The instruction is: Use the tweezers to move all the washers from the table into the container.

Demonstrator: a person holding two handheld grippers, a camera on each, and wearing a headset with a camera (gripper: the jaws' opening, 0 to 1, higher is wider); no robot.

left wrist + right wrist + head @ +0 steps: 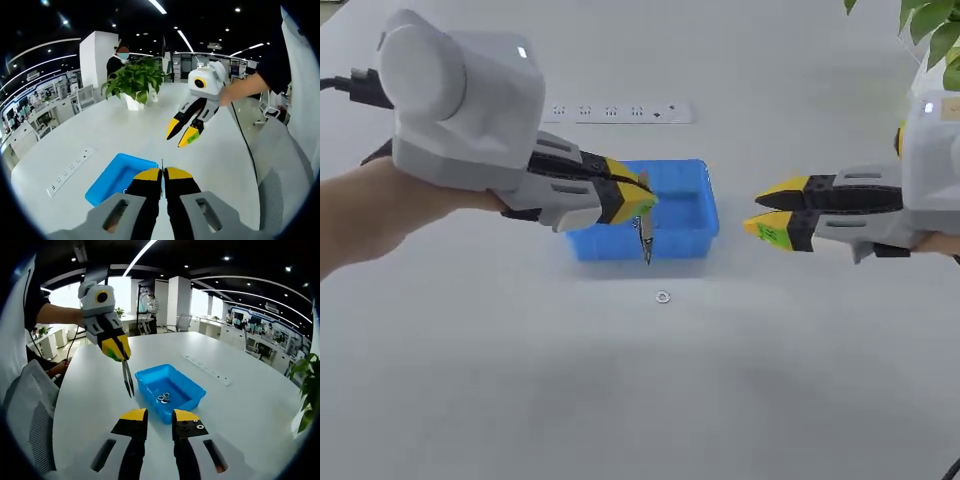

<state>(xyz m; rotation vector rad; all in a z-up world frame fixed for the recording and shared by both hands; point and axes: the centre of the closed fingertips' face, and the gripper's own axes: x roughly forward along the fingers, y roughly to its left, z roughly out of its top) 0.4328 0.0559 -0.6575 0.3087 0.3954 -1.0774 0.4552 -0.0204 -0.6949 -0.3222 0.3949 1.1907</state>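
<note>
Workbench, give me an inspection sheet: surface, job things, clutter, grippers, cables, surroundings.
Surface: white table, smooth.
Job's things: one washer on the table in front of the blue container; washers inside it; tweezers point down by its near wall.
Clutter: power strip behind the container.
Grippers: left gripper jaws shut on the tweezers; right gripper jaws open, holding nothing.
Cables: black cable behind the left gripper.
Surroundings: plant at the far right; a person beyond.
</note>
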